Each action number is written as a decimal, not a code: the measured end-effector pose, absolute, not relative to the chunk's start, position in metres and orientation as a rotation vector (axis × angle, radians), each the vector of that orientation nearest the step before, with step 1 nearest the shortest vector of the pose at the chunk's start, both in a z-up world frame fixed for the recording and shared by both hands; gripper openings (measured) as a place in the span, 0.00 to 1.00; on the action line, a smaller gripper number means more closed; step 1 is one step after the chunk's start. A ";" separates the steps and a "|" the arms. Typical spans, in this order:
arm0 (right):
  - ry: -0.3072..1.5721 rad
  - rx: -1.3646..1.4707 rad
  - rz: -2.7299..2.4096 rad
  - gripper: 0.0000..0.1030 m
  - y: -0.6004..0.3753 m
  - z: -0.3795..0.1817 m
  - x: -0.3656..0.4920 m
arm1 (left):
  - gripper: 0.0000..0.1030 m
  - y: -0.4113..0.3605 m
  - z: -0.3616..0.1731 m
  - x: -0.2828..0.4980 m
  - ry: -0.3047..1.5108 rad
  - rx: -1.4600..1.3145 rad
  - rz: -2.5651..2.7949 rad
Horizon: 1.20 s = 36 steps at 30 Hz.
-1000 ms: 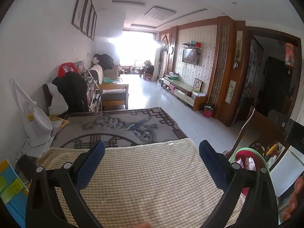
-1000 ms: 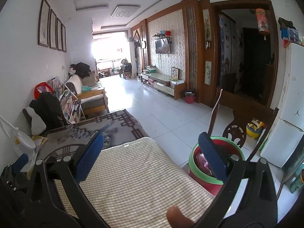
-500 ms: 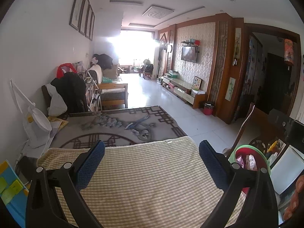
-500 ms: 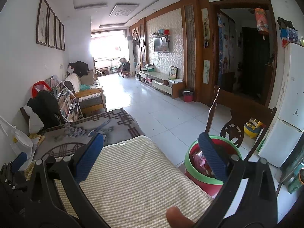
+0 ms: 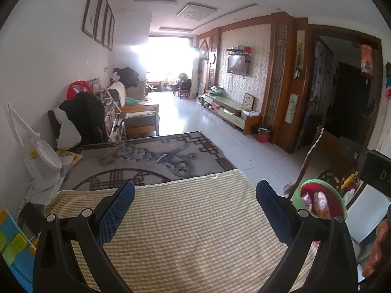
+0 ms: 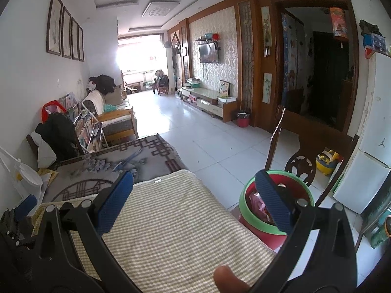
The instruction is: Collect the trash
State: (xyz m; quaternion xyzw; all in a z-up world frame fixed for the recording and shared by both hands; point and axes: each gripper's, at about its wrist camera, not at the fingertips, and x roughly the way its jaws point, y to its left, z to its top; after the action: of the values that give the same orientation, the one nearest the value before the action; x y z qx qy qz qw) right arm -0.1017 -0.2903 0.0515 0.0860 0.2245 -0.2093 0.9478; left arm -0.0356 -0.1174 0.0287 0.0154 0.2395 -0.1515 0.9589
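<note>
A red trash bin with a green rim (image 6: 246, 213) stands on the floor beside the table's right edge, holding pink and white wrappers (image 5: 317, 201). My left gripper (image 5: 195, 210) hovers open over the yellow checked cloth (image 5: 185, 232) with nothing between its blue pads. My right gripper (image 6: 194, 202) is open too, its left finger over the cloth (image 6: 171, 219) and its right finger in front of the bin. No loose trash shows on the cloth. A fingertip (image 6: 228, 280) shows at the bottom of the right wrist view.
A grey patterned table cover (image 5: 146, 161) lies beyond the cloth. A white desk lamp (image 5: 41, 156) stands at the left edge. A wooden chair (image 6: 300, 161) is behind the bin, a white fridge (image 6: 371, 146) at the right. A small red bin (image 6: 243, 119) sits by the far wall.
Both views have drifted slightly; the right wrist view now sits a little further right, with the bin more central. Both grippers stay open and empty.
</note>
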 end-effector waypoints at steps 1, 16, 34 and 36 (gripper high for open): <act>0.475 0.179 -0.410 0.96 -0.292 0.044 -0.096 | 0.92 -0.115 0.027 -0.034 0.488 0.027 -0.282; 0.913 0.025 -0.192 0.96 -0.314 -0.179 0.062 | 0.92 -0.058 -0.012 -0.026 0.638 0.029 -0.157; 0.947 0.054 -0.083 0.96 -0.330 -0.213 0.106 | 0.92 -0.062 -0.013 -0.036 0.656 -0.088 0.189; 0.947 0.054 -0.083 0.96 -0.330 -0.213 0.106 | 0.92 -0.062 -0.011 -0.039 0.650 -0.094 0.205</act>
State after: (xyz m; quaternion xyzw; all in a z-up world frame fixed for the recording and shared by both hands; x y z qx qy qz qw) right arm 0.1058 -0.3302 -0.2127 0.0261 0.4559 -0.0398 0.8887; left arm -0.0390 -0.0622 -0.0114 -0.0459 0.3186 0.1003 0.9415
